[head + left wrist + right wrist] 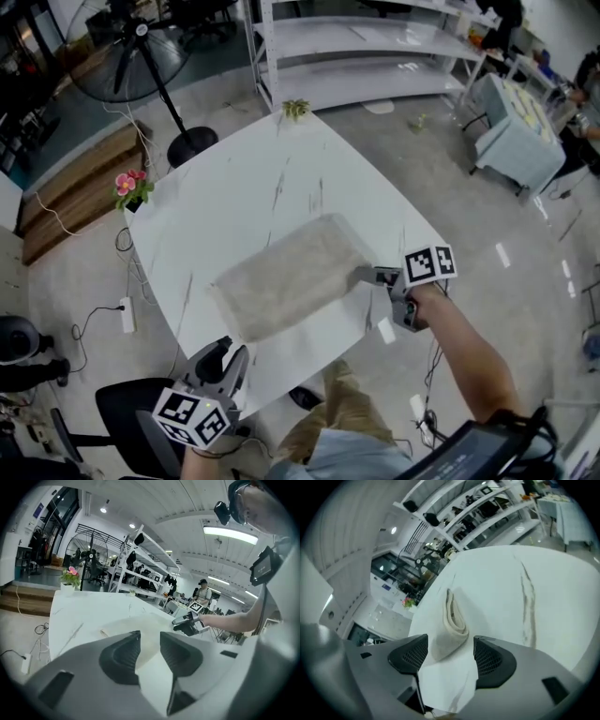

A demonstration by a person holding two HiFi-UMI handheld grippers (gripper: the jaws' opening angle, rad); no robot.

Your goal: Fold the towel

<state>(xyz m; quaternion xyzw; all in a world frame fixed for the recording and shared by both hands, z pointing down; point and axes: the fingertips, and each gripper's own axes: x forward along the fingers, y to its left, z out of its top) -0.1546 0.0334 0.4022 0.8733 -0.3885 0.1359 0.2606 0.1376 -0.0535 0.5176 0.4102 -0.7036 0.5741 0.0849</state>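
A beige towel [291, 277] lies folded into a long rectangle in the middle of the white table [244, 187]. My right gripper [367, 277] is at the towel's right end, jaws wide open. In the right gripper view the towel's layered folded end [452, 620] lies between the open jaws of that gripper [450, 646], and the pads do not press on it. My left gripper [230, 354] hangs off the table's near edge, apart from the towel. Its jaws [150, 637] stand a little apart with nothing between them; the towel [140, 623] lies ahead.
A pink flower pot [131, 187] stands at the table's left corner and a small green plant [295, 110] at the far corner. A standing fan [141, 47], white shelving [366, 47], a cloth-covered table [516, 131] and a black chair [131, 412] surround the table.
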